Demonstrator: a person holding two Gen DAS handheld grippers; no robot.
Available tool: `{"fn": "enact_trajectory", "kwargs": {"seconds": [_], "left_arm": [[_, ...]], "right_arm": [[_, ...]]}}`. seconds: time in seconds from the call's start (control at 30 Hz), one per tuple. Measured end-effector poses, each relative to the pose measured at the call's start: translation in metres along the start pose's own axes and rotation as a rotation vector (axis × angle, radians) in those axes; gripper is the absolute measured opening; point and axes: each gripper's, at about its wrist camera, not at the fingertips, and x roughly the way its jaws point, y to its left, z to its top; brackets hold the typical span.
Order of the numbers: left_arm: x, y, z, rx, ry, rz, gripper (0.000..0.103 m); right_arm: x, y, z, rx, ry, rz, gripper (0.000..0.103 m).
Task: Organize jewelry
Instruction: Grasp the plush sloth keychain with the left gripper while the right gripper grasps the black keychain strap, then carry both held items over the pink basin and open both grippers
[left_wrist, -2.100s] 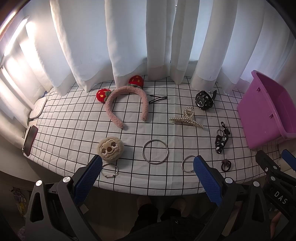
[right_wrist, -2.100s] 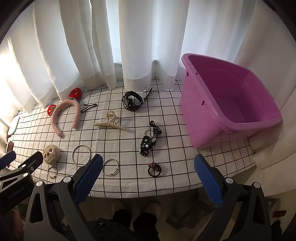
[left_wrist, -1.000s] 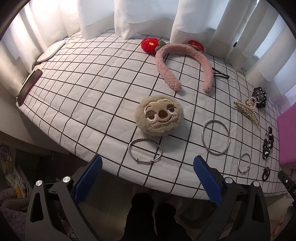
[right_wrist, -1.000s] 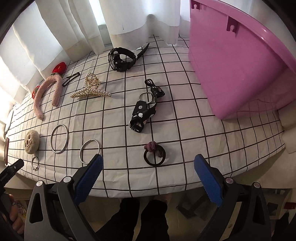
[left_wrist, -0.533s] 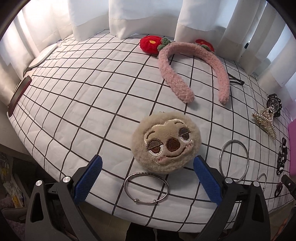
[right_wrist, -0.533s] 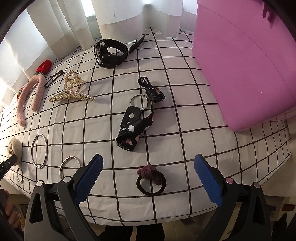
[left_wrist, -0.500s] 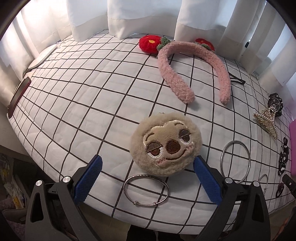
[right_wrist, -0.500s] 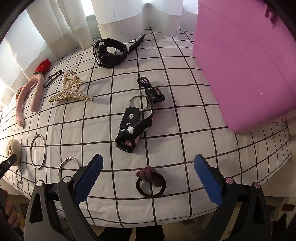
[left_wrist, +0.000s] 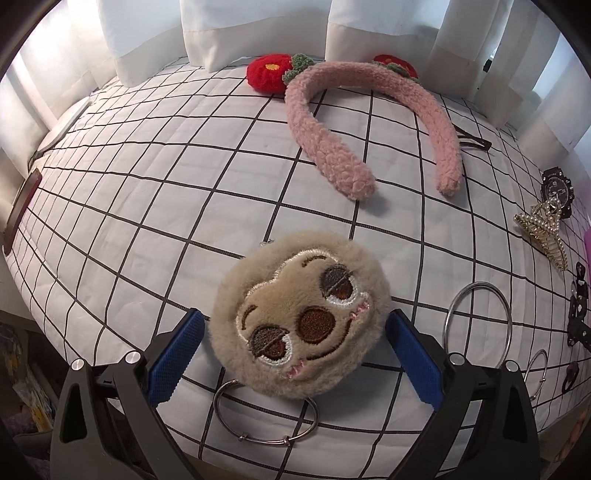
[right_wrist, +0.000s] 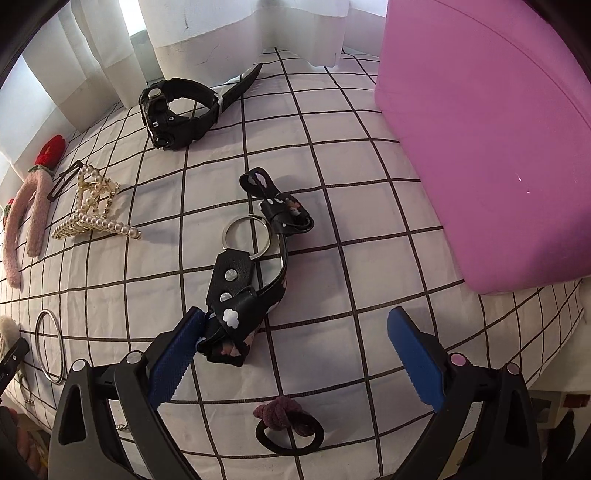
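Two hand-held grippers close in on separate pieces at the start of a jewelry sort, with nothing yet lifted off the checked cloth of the worktop (left_wrist: 155, 206). The left gripper (left_wrist: 295, 332) straddles a round plush sloth-face charm (left_wrist: 301, 314), its blue fingers (left_wrist: 177, 350) spread wide, one on each side of the fur, near it but apparently not pressing in. A thin silver bangle (left_wrist: 266, 413) lies just in front of the charm, partly tucked under its edge. The right gripper (right_wrist: 295, 343) hangs low over a black flower-print key strap (right_wrist: 243, 291) with a metal ring; its fingers (right_wrist: 175, 354) stand equally wide, the left one touching or just beside the strap's near end, the right one well clear of it. The pink bin (right_wrist: 491, 147) stands close on that side, apparently the place the pieces go.

By the look of it, the step in hand is the reach before the first grasp. The next move calls for both pairs of fingers to close: gently on the soft charm, which will squash, and more centrally on the strap, which sits off to one side of the gap.
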Motion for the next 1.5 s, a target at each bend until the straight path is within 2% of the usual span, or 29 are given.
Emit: {"fn": "enact_trajectory", "kwargs": {"seconds": [0.23,0.37,0.4,0.67,0.7,0.77,0.83,0.87,0.9,0.97,1.03,1.1,1.17,1.27,1.5], "left_arm": [[0.003,0.000,0.003,-0.007,-0.026,-0.006,0.098],[0.002,0.000,0.002,-0.002,-0.061,-0.006,0.098],[0.002,-0.001,0.000,0.002,-0.065,-0.006,0.098],[0.001,-0.002,0.002,0.027,-0.042,-0.017,0.097],[0.001,0.000,0.003,0.030,-0.039,-0.020,0.096],[-0.001,0.001,0.003,0.038,-0.047,-0.028,0.087],[-0.006,0.001,0.003,0.049,-0.061,-0.035,0.063],[-0.006,0.002,0.004,0.053,-0.056,-0.038,0.062],[-0.006,0.003,0.004,0.055,-0.057,-0.040,0.061],[-0.006,0.005,0.004,0.056,-0.058,-0.043,0.057],[-0.007,0.005,0.002,0.061,-0.058,-0.045,0.055],[-0.008,0.005,0.001,0.063,-0.051,-0.046,0.055],[-0.009,0.006,0.001,0.064,-0.045,-0.045,0.055],[-0.014,0.007,-0.003,0.068,-0.045,-0.054,0.054],[-0.034,0.009,0.002,0.095,-0.069,-0.072,0.054]], "right_arm": [[0.009,0.001,0.009,0.010,-0.037,0.005,0.095],[0.010,0.002,0.008,-0.001,-0.072,0.007,0.095],[0.006,-0.002,-0.003,-0.005,-0.083,0.008,0.095],[0.004,-0.001,-0.014,-0.012,-0.103,0.010,0.095],[0.004,-0.001,-0.014,-0.014,-0.100,0.011,0.094],[0.005,0.000,-0.011,-0.022,-0.097,0.023,0.094],[0.004,0.003,-0.013,-0.035,-0.099,0.030,0.093],[0.005,0.007,-0.011,-0.041,-0.100,0.032,0.093],[0.004,0.008,-0.013,-0.047,-0.103,0.035,0.091],[-0.001,0.013,-0.015,-0.066,-0.115,0.043,0.079],[-0.007,0.021,-0.016,-0.101,-0.131,0.049,0.046],[-0.009,0.028,-0.016,-0.126,-0.131,0.053,0.028],[-0.009,0.029,-0.016,-0.120,-0.125,0.069,0.025],[-0.012,0.019,-0.013,-0.061,-0.111,0.144,0.023],[-0.039,0.013,-0.005,-0.032,-0.141,0.168,0.023]]}}
